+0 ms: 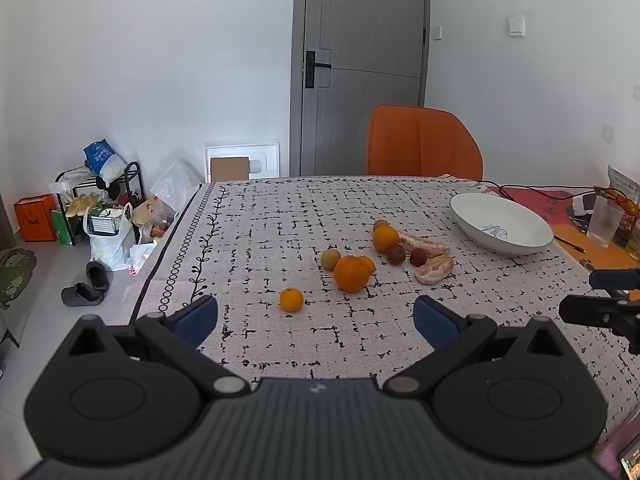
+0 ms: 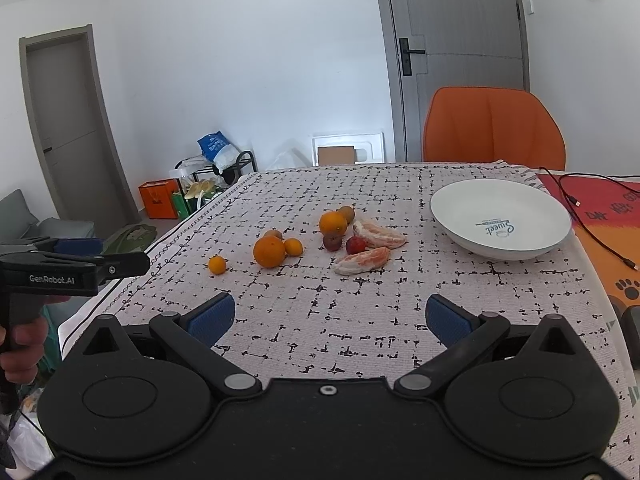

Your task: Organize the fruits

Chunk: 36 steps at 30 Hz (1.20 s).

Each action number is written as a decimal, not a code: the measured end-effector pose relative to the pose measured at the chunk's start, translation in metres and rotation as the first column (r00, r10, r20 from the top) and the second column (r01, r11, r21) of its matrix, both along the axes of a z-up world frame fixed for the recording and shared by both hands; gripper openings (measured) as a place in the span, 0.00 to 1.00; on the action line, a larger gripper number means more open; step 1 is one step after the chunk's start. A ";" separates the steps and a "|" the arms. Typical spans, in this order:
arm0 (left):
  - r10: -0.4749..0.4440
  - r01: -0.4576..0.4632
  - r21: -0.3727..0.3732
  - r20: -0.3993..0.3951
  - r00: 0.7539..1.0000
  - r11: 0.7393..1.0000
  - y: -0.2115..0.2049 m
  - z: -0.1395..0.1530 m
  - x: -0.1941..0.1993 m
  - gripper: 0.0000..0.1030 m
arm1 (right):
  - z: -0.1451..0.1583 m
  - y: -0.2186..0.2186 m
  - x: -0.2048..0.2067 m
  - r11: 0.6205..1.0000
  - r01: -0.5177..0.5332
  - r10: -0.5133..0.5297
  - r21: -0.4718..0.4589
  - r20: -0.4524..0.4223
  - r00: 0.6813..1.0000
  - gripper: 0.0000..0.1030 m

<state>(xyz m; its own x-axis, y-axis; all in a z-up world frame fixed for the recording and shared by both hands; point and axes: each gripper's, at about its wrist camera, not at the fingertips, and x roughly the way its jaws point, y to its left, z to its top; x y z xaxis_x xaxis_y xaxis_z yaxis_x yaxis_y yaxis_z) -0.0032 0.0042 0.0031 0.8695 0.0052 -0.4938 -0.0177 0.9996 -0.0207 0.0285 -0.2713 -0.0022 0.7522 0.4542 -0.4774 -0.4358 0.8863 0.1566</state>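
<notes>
Oranges [image 1: 351, 274]: firm, round, roll easily; grip across middle. Pomelo wedges [image 2: 362, 261]: soft, fragile. Left gripper [image 1: 316, 318], right gripper [image 2: 330, 318]: agape, empty.

The worktop [image 2: 328, 320] on the near side of the fruit cluster [image 2: 312, 240] is bare cloth, so tongs can pass there freely. Right of the cluster stands the bowl [image 2: 500, 220], with an open strip between them. Behind the cluster the cloth is free up to the chair [image 2: 492, 128]. A cable [image 2: 592, 232] lies beyond the bowl, right of it.
</notes>
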 end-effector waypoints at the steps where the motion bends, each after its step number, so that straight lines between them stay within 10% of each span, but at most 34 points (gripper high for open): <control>1: 0.000 0.000 -0.001 0.000 1.000 1.000 0.000 0.000 0.000 1.00 | 0.000 0.000 0.000 1.000 0.001 -0.001 -0.001 -0.002 1.000 1.00; 36: -0.023 0.023 -0.077 -0.001 1.000 0.997 0.014 -0.028 0.045 0.97 | -0.021 0.014 0.045 0.999 -0.044 0.042 -0.019 -0.070 0.997 1.00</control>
